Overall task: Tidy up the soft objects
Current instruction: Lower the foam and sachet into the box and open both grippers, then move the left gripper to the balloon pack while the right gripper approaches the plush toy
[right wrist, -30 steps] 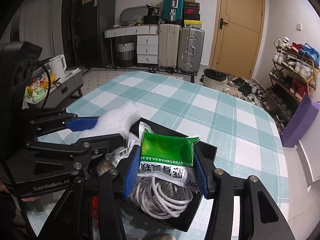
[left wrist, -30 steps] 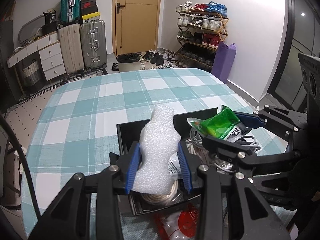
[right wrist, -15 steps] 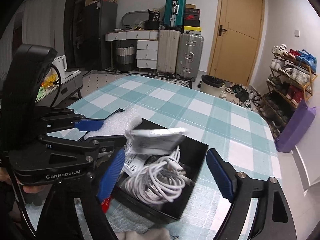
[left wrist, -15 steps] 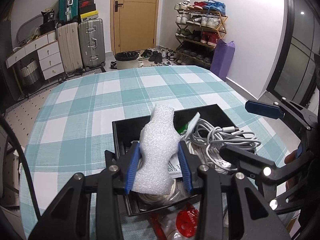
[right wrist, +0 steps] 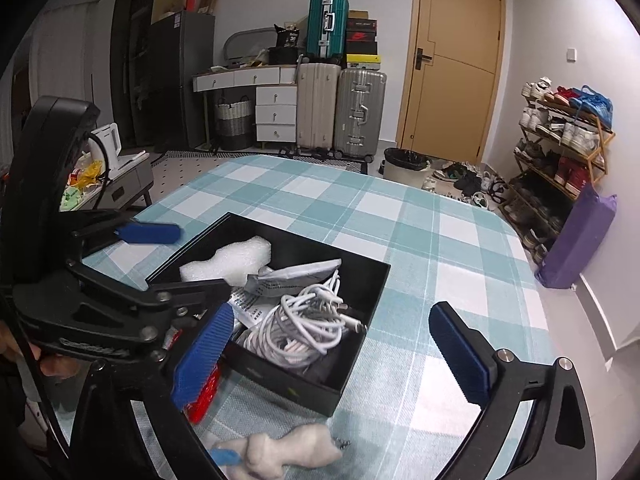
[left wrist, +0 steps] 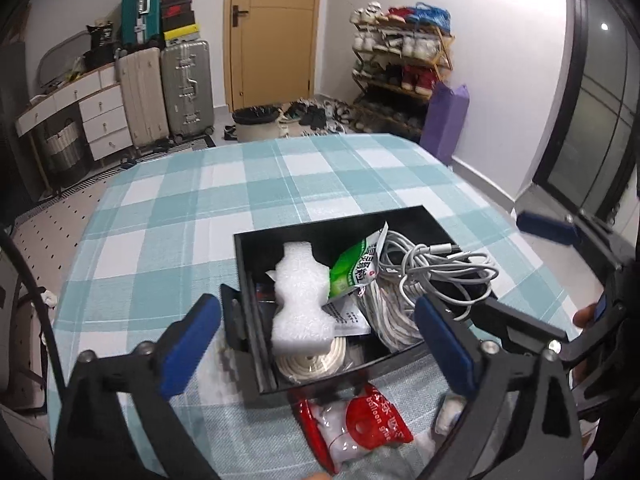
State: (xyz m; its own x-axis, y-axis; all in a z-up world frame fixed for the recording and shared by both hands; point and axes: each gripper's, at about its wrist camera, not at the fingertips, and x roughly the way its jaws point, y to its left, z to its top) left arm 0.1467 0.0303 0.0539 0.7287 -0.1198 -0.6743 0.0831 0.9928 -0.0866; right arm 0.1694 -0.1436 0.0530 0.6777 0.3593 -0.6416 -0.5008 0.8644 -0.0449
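White foam piece lies in the black box ahead of both the left gripper and the right gripper, whose fingers are spread wide and hold nothing

Tan wooden door: silver hard-shell suitcase to its left, wooden shoe rack right, white-rimmed bin in front.

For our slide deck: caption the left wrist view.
Open left tool above black box holding foam, cables, green packet.

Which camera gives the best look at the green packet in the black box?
The left wrist view: the green packet faces it, printed side visible beside the white foam piece. The right wrist view shows only its pale edge above the cables.
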